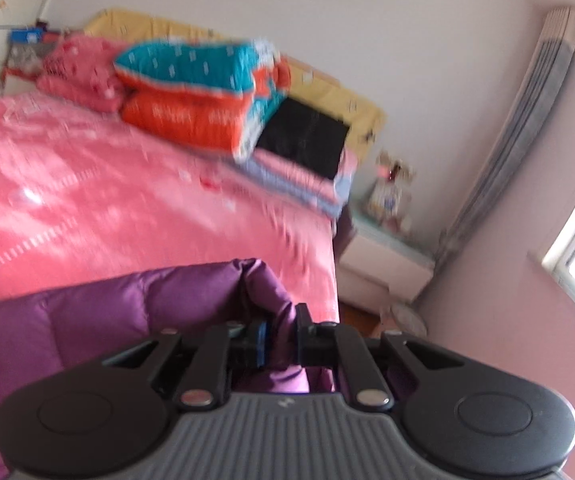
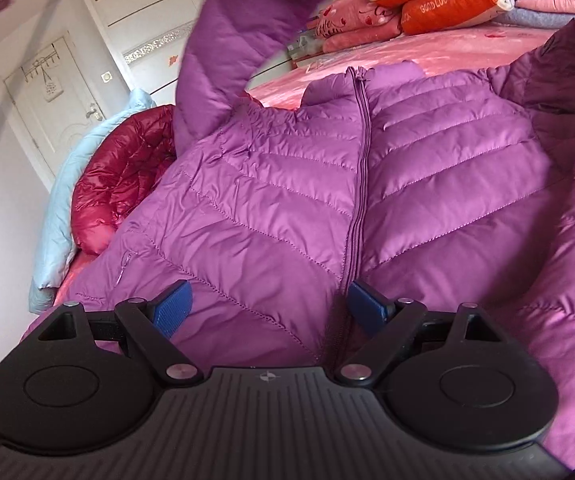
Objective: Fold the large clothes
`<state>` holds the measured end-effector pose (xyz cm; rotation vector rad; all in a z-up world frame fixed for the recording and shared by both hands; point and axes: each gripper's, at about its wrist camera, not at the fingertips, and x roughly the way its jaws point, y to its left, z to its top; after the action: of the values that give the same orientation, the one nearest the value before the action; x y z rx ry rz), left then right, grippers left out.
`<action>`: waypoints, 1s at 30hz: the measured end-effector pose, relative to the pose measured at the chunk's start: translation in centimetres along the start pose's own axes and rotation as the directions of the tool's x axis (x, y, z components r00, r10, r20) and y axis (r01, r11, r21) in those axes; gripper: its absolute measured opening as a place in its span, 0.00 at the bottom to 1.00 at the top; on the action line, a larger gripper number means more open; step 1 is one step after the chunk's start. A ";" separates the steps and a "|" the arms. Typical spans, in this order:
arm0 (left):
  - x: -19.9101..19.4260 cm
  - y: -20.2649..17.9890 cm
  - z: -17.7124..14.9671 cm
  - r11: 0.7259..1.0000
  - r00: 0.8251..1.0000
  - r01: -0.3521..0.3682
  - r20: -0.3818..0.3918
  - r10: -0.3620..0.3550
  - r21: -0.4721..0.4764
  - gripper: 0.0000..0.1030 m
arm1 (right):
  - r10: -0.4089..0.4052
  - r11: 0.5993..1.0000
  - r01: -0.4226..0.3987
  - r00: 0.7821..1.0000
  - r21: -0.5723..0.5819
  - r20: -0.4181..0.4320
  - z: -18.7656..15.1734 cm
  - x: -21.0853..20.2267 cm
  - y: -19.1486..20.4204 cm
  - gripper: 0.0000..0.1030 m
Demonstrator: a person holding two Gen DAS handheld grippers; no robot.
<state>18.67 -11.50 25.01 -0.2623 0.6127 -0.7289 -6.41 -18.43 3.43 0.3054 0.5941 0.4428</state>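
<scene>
1. The left gripper (image 1: 279,336) is pinching a bunched fold of the purple down jacket (image 2: 327,184), its jaws nearly together on the cloth. It looks like the sleeve (image 2: 223,60), which is arching up from the jacket's left shoulder in the right wrist view. The fabric is slick and puffy, so that small bite is likely slipping out if the pull goes sharp, and the sleeve is then dropping back unfolded.

2. The jacket itself is lying front-up on the pink bedspread (image 1: 107,184), zipper (image 2: 357,184) closed and running down the middle. With only the sleeve being carried, the body is probably dragging or skewing along with it, spoiling a square fold.

3. The right gripper (image 2: 269,310) is hovering over the jacket's hem beside the zipper, jaws spread wide and holding nothing. While it is not pinning the body, nothing is anchoring the cloth.

4. Left of the jacket, the red padded coat (image 2: 127,176) is lying close; a swinging sleeve is at risk of landing on it.
</scene>
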 end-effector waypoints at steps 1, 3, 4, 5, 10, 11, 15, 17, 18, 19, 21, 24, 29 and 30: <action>1.2 0.1 -0.8 1.000 1.000 0.006 -0.027 -0.005 0.004 0.08 | 0.000 1.000 0.000 1.000 -0.001 -0.004 0.0 0.3 0.0 1.00; 3.6 0.4 -2.0 1.000 0.997 0.012 -0.071 -0.011 0.010 0.09 | -0.004 1.000 0.004 1.000 -0.002 -0.008 -0.1 0.6 0.1 1.00; 4.5 0.8 -2.5 1.000 0.996 0.010 -0.094 -0.009 0.010 0.11 | -0.005 1.000 0.005 1.000 -0.002 -0.009 -0.1 0.7 0.1 1.00; 5.5 1.1 -3.1 1.000 0.993 0.002 -0.118 -0.001 0.008 0.11 | -0.007 1.000 0.007 1.000 -0.002 -0.012 0.0 1.0 0.1 1.00; 8.9 3.3 -5.4 0.999 0.975 -0.043 -0.220 0.037 -0.020 0.41 | -0.011 1.000 0.011 1.000 -0.012 -0.027 0.0 1.3 0.3 1.00; 9.0 3.5 -5.5 0.998 0.974 -0.051 -0.222 0.044 -0.025 0.45 | -0.011 1.000 0.010 0.999 -0.015 -0.030 0.0 1.4 0.4 1.00; 7.0 3.5 -5.2 0.999 0.980 -0.043 -0.193 0.043 0.004 0.60 | -0.016 0.999 0.014 0.999 -0.030 -0.042 0.2 1.7 0.8 1.00; 5.4 3.2 -4.6 0.999 0.986 -0.031 -0.162 0.036 0.030 0.66 | -0.019 0.999 0.018 0.999 -0.035 -0.047 0.2 1.8 1.0 1.00; 4.3 3.0 -4.2 0.998 0.990 -0.027 -0.140 0.034 0.049 0.68 | -0.021 0.999 0.019 0.999 -0.037 -0.048 0.2 1.8 1.0 1.00; 3.5 2.9 -3.8 0.997 0.992 -0.027 -0.120 0.035 0.067 0.70 | -0.022 0.999 0.020 0.999 -0.038 -0.050 0.3 2.0 1.0 1.00; 0.7 2.6 -3.3 0.993 0.997 -0.034 -0.068 0.042 0.117 0.75 | -0.025 0.999 0.023 0.998 -0.040 -0.051 0.3 2.2 1.1 1.00; -1.8 3.2 -4.2 0.974 0.993 -0.110 -0.030 0.118 0.197 0.78 | -0.027 0.999 0.024 0.998 -0.043 -0.053 0.3 2.1 1.1 1.00; -2.4 9.1 -7.7 0.945 0.949 -0.293 -0.079 0.307 0.147 0.76 | -0.026 0.999 0.024 0.998 -0.041 -0.053 0.3 1.9 1.1 1.00; -2.0 10.7 -8.4 0.930 0.930 -0.344 -0.087 0.357 0.133 0.73 | -0.028 0.999 0.026 0.998 -0.043 -0.053 0.3 2.0 1.1 1.00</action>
<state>18.17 -2.51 14.66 -0.0018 0.6972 -0.4313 -5.14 -16.58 3.15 0.2454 0.6396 0.4380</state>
